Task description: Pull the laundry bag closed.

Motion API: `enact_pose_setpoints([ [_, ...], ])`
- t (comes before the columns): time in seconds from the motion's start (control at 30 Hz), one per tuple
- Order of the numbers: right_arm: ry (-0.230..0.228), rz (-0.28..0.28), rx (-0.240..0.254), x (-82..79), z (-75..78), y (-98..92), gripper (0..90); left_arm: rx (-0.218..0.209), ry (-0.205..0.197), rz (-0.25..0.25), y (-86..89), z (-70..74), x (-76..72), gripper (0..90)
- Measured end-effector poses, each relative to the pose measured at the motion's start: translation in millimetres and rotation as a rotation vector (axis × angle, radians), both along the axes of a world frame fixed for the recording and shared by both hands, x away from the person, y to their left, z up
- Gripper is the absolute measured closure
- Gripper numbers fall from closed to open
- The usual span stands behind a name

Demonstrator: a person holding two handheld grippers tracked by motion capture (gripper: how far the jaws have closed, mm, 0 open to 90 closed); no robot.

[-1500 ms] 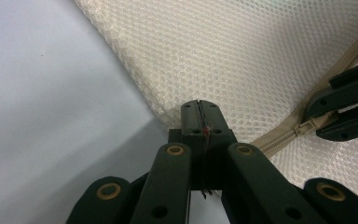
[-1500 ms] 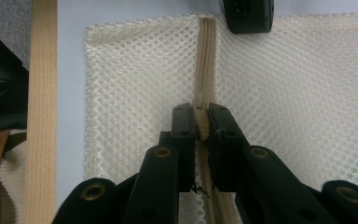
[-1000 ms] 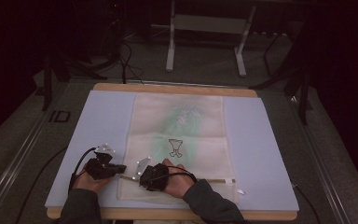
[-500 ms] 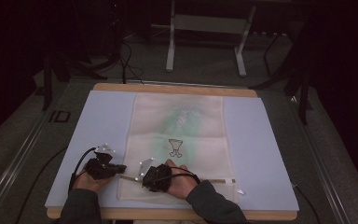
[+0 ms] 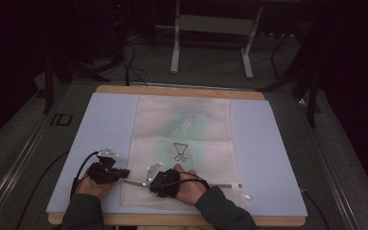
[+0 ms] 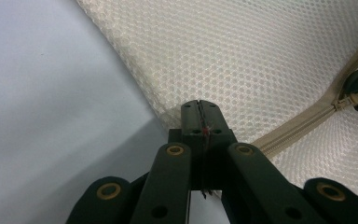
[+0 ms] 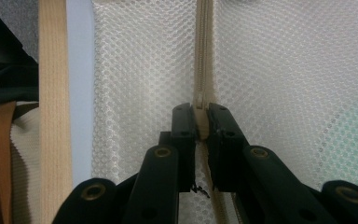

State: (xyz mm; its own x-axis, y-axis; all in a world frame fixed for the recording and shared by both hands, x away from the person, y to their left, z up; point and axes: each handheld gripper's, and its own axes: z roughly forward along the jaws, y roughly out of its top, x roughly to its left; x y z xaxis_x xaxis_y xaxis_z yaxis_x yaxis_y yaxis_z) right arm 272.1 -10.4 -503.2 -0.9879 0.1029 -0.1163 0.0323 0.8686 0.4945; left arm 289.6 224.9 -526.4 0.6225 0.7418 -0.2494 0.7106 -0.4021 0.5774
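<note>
— What lies on the table (image 5: 100, 124)?

— A cream mesh laundry bag (image 5: 184, 139), long and rectangular, spread flat along the middle of a pale blue-grey top with a light wooden edge. Its fabric is a fine honeycomb net, and a faint green shape shows through it, plus a small dark-outlined mark near the middle.

— And the zipper?

— A woven beige zipper (image 5: 220, 185) runs across the bag's near end. In the right gripper view it is a ribbed tape with close-set teeth, running straight away from the jaws.

— How is the right gripper (image 7: 201, 122) set?

— Its two black, blocky jaws are pressed in on the zipper pull (image 7: 200, 100), pinching it on the tape line, in from the bag's left side.

— The left gripper (image 6: 200, 109)?

— Jaws squeezed together, a thin seam between them, nipping the mesh right at the bag's left edge, where the net meets the smooth table surface. The zipper tape runs off diagonally beside it.

— The hands?

— Both come in from the near edge, in dark sleeves, close together.
</note>
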Motion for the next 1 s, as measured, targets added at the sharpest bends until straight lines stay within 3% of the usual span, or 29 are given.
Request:
enact_pose_setpoints([
  [1.0,0.000,-0.018,-0.006,-1.8,2.2,-19.3,82.3,-0.001,0.001,0.000,0.1,0.0,0.0,90.0],
])
